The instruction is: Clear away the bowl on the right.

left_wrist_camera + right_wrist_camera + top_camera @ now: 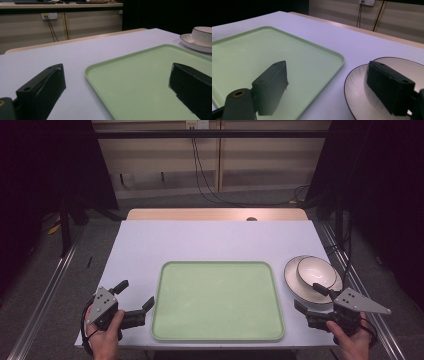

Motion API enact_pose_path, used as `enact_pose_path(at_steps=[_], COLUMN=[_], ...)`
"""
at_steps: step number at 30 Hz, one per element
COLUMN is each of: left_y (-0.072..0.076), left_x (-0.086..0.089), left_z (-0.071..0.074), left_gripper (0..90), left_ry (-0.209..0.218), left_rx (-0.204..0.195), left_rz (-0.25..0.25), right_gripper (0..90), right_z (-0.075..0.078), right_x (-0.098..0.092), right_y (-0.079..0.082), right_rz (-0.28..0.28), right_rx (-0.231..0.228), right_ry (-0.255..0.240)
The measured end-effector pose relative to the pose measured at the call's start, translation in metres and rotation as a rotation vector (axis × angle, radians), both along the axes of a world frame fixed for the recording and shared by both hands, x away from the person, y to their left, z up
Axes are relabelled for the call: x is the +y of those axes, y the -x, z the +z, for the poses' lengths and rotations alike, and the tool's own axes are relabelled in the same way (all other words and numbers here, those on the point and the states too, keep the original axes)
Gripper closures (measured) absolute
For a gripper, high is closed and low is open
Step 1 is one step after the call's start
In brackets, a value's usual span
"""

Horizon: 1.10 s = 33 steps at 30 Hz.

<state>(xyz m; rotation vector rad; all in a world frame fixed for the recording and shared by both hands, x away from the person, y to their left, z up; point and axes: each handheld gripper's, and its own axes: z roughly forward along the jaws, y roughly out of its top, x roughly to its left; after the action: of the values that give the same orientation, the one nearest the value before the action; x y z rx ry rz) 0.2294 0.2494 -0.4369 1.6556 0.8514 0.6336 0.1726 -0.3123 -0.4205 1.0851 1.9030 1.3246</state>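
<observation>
Apparently the plate (pixel 362 95) lies under open jaws.

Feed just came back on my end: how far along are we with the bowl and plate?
Nothing looks moved yet: the green tray holds nothing, and the bowl sits on the plate beside it. In hand: the right gripper, jaws open, hangs at the plate's near rim. The left gripper is open by the tray. Gripping and any moving remain.

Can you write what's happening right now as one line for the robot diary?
left gripper: open, beside tray | right gripper: open, at plate | bowl: on plate | tray: bare
</observation>
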Motion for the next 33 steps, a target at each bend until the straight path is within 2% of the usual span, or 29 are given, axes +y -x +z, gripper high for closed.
enact_pose_path(at_steps=[2,4,7,11,13,14,15,16,20,22,25,31,33], left_y=[0.000,0.000,0.000,0.000,-0.001,-0.001,-0.001,-0.001,-0.001,-0.001,-0.002,-0.003,-0.003], left_x=[0.001,0.001,0.001,0.002,0.002,0.002,0.002,0.002,0.002,0.002,0.002,0.003,0.003], left_z=[0.000,0.000,0.000,0.000,0.000,0.000,0.000,0.000,0.000,0.000,0.000,-0.001,-0.001], left_gripper=[0.8,0.8,0.9,0.9,0.9,0.9,0.9,0.9,0.9,0.9,0.9,0.9,0.9], left_ry=[-0.006,-0.001,-0.004,-0.010,0.001,-0.002,-0.004,-0.005,-0.008,-0.003,0.004,0.000,-0.001], left_rx=[0.001,-0.001,-0.001,-0.001,-0.002,-0.002,-0.001,-0.001,-0.001,-0.004,0.000,-0.002,-0.001], left_rz=[0.007,0.008,0.009,0.010,0.006,0.010,0.009,0.010,0.009,0.010,0.010,0.008,0.011], right_gripper=[17.2,19.4,19.3,15.4,10.8,8.1,7.8,7.8,7.8,8.4,13.0,21.7,29.3], right_z=[0.000,0.000,0.000,0.001,0.003,0.003,0.004,0.005,0.006,0.006,0.008,0.013,0.016], right_x=[0.000,0.000,-0.001,0.002,0.001,0.000,0.000,-0.001,-0.004,-0.005,-0.009,-0.023,-0.028], right_y=[0.000,-0.001,-0.001,-0.002,-0.002,-0.002,-0.002,-0.002,-0.004,-0.006,-0.007,-0.010,-0.011], right_rz=[0.007,0.009,0.021,0.037,0.038,0.027,0.018,0.034,0.040,0.018,0.000,-0.015,-0.020], right_rx=[0.008,-0.002,0.005,0.053,0.077,0.073,0.071,0.083,0.086,0.095,0.083,0.091,0.104], right_ry=[-0.016,0.012,0.018,0.030,0.030,0.030,0.023,0.014,0.006,0.000,0.037,0.037,0.033])
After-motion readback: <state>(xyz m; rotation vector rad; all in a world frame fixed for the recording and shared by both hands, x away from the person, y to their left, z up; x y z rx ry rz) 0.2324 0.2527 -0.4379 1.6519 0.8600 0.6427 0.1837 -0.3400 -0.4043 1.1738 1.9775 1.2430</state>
